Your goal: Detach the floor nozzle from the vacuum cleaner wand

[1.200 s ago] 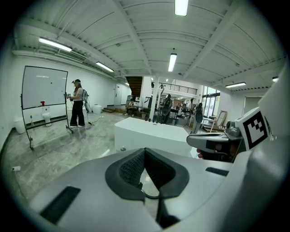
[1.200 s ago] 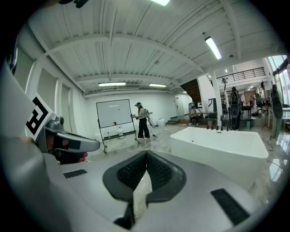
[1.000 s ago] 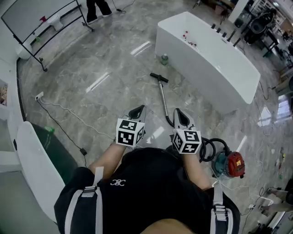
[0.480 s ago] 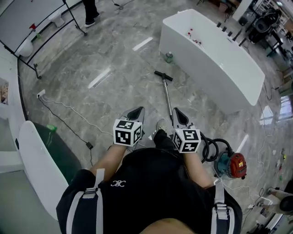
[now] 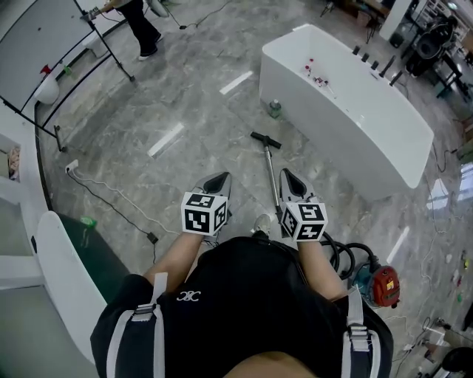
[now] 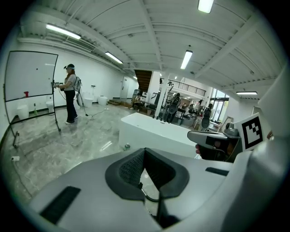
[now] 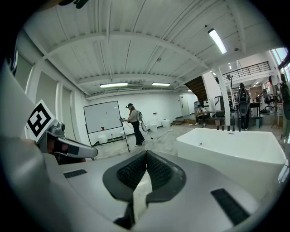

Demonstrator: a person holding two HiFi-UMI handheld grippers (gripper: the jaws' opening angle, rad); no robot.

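A thin metal vacuum wand point(image 5: 273, 177) lies on the marble floor. Its small black floor nozzle point(image 5: 265, 139) is at the far end. The near end runs down between my two grippers toward a black hose point(image 5: 340, 255) and the red and teal vacuum body point(image 5: 378, 285). My left gripper point(image 5: 216, 181) is held in the air left of the wand, shut and empty. My right gripper point(image 5: 289, 181) hovers just right of the wand, also shut with nothing in it. In the left gripper view the jaws point(image 6: 144, 151) meet at the tip; in the right gripper view the right gripper point(image 7: 146, 153) shows the same.
A long white tub-like counter point(image 5: 347, 111) stands right of the nozzle, with a green can point(image 5: 275, 109) on the floor near its end. A cable with a plug point(image 5: 111, 198) trails at left. A whiteboard frame point(image 5: 44, 81) and a person point(image 5: 140, 22) stand far off.
Both grippers have moved forward across the floor with the person carrying them, staying shut. The wand and nozzle now sit closer, with the wand's near end between the grippers.
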